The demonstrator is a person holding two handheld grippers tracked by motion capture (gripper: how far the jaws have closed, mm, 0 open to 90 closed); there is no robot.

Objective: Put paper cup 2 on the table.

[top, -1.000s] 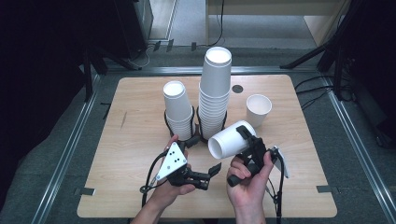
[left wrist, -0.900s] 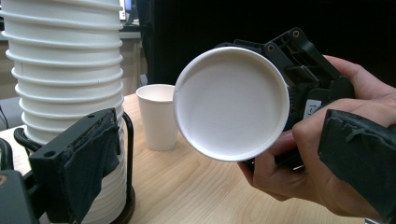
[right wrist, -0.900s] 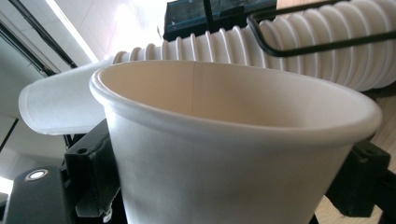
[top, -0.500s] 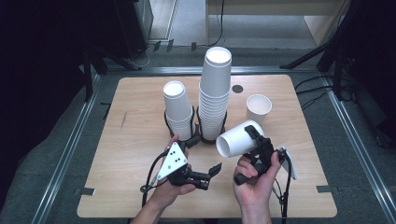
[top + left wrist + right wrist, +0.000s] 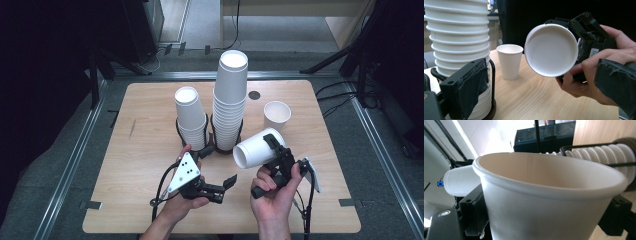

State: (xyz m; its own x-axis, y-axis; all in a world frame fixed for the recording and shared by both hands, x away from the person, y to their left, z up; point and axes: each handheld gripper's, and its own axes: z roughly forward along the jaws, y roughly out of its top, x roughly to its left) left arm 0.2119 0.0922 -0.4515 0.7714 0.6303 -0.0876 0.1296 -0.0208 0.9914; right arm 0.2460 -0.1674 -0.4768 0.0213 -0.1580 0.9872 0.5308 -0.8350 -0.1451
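My right gripper (image 5: 274,152) is shut on a white paper cup (image 5: 257,148), held tilted above the table's front right with its wide mouth turned toward my left gripper (image 5: 218,166). That gripper rests open and empty at the front middle, jaws pointing right. In the left gripper view the cup (image 5: 551,50) hangs between and beyond the spread jaws, with the right gripper (image 5: 586,27) and a hand behind it. In the right gripper view the cup (image 5: 544,202) sits between the two black jaws.
A tall stack of white cups (image 5: 231,100) and a shorter stack (image 5: 190,117) stand in black wire holders at the middle of the wooden table (image 5: 150,150). A single upright cup (image 5: 276,116) stands to their right.
The right gripper has carried the cup a little to the right and then held still. The left gripper has hardly moved.
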